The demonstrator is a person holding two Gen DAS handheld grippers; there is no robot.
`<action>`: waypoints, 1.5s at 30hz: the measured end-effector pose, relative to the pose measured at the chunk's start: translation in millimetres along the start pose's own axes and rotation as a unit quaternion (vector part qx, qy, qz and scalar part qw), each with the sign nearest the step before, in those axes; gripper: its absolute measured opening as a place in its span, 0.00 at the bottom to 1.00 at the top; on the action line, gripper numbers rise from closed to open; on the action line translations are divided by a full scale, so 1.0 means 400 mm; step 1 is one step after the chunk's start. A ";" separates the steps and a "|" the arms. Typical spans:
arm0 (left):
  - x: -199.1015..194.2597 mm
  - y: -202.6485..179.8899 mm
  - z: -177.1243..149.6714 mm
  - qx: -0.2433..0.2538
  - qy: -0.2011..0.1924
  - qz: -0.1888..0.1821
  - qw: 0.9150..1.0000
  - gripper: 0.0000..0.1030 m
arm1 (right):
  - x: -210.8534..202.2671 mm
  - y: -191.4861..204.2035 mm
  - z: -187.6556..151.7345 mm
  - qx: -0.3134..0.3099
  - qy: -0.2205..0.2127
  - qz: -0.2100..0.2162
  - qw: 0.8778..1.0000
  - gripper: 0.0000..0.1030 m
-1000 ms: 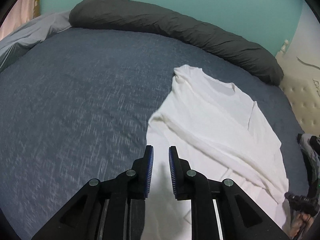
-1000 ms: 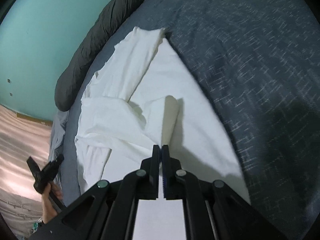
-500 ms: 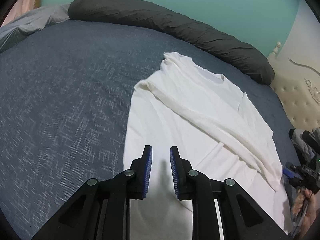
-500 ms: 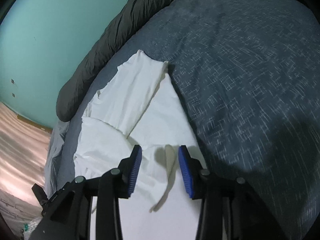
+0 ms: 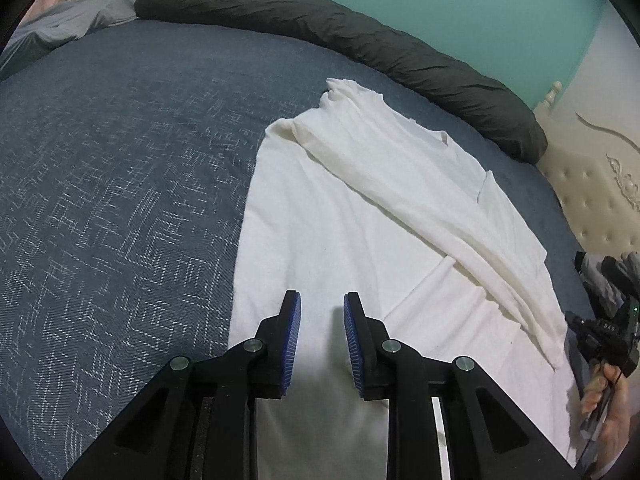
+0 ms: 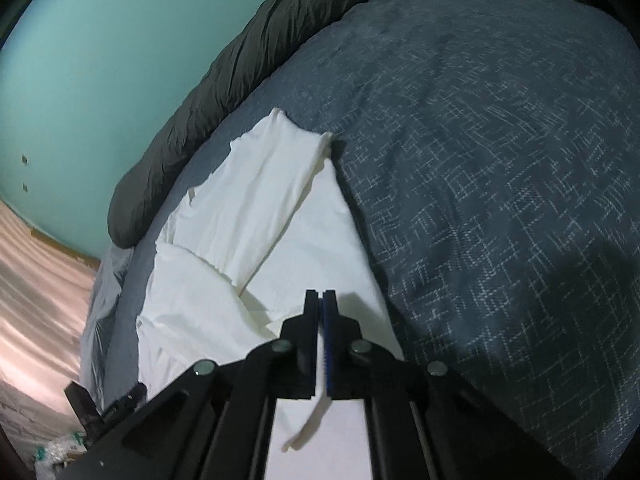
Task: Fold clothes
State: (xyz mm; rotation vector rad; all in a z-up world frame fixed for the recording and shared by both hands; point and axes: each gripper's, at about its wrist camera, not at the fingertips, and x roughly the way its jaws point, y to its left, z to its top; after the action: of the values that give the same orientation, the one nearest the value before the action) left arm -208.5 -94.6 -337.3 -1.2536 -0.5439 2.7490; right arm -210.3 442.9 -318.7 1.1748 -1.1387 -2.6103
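**Right jaws back on the sleeve end**

White shirt [image 5: 360,216] spread on the blue bedspread [image 5: 112,200], collar toward the dark bolster [image 5: 360,48], one sleeve folded across the body. Right gripper [image 6: 322,300] just closed again after springing wide half a second ago, now pinching a strip of white cloth near the shirt's hem. Left gripper [image 5: 318,312] lower than before, fingers parted and just opening slightly, nothing between them, over the shirt's lower left part.

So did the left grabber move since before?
Yes. The left gripper moved lower and nearer the white shirt, which looks bigger beside the dark pillow. Its jaws opened slightly, holding nothing.
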 end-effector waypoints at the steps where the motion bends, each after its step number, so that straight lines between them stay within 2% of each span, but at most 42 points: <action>1: 0.001 0.000 0.000 0.001 0.000 0.000 1.000 0.24 | -0.004 -0.001 0.001 0.003 -0.004 0.001 1.000 0.01; 6: 0.001 0.002 0.002 -0.002 0.000 -0.001 1.000 0.24 | -0.029 -0.014 0.005 0.031 -0.026 0.009 0.999 0.01; 12: 0.000 0.003 -0.001 0.001 0.000 0.001 1.000 0.24 | -0.013 -0.091 0.002 0.123 -0.024 0.044 0.991 0.01; 19: 0.007 0.001 0.000 0.005 0.003 0.004 1.000 0.24 | 0.006 -0.106 0.007 0.136 -0.014 0.047 0.990 0.03; 22: 0.007 0.003 0.001 0.003 0.004 0.002 1.000 0.25 | 0.000 -0.104 0.012 0.136 -0.009 0.021 0.990 0.04; 23: 0.007 0.004 0.001 0.002 0.004 0.002 1.000 0.25 | -0.005 -0.099 0.011 0.131 -0.008 0.015 0.991 0.10; 24: 0.007 0.003 0.001 0.002 0.004 0.002 1.000 0.25 | -0.013 -0.090 0.009 0.126 -0.008 0.012 0.992 0.24; 26: 0.007 0.001 0.002 0.003 0.005 0.003 1.000 0.26 | -0.029 -0.072 0.003 0.115 -0.006 0.007 0.993 0.36; 32: 0.003 -0.008 0.002 0.003 0.004 0.000 1.000 0.29 | -0.031 0.007 -0.053 0.059 0.033 0.004 0.998 0.36; 37: 0.002 -0.009 -0.003 0.002 0.004 -0.001 1.000 0.30 | -0.002 0.013 -0.074 0.047 0.052 -0.002 0.998 0.36; 38: 0.003 -0.010 -0.003 0.002 0.004 -0.001 1.000 0.30 | 0.003 0.014 -0.076 0.043 0.053 -0.005 0.998 0.32; 41: 0.004 -0.011 -0.003 0.002 0.005 0.000 1.000 0.30 | 0.011 0.024 -0.078 0.035 0.053 -0.007 0.998 0.12; 45: 0.003 -0.010 -0.004 0.000 0.005 -0.003 1.000 0.30 | 0.002 0.020 -0.083 0.044 0.050 0.012 0.998 0.03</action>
State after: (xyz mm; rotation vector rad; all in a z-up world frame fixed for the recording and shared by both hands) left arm -208.4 -90.3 -337.5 -1.2647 -0.5469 2.7363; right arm -190.7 417.0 -328.6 1.2829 -1.2517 -2.4769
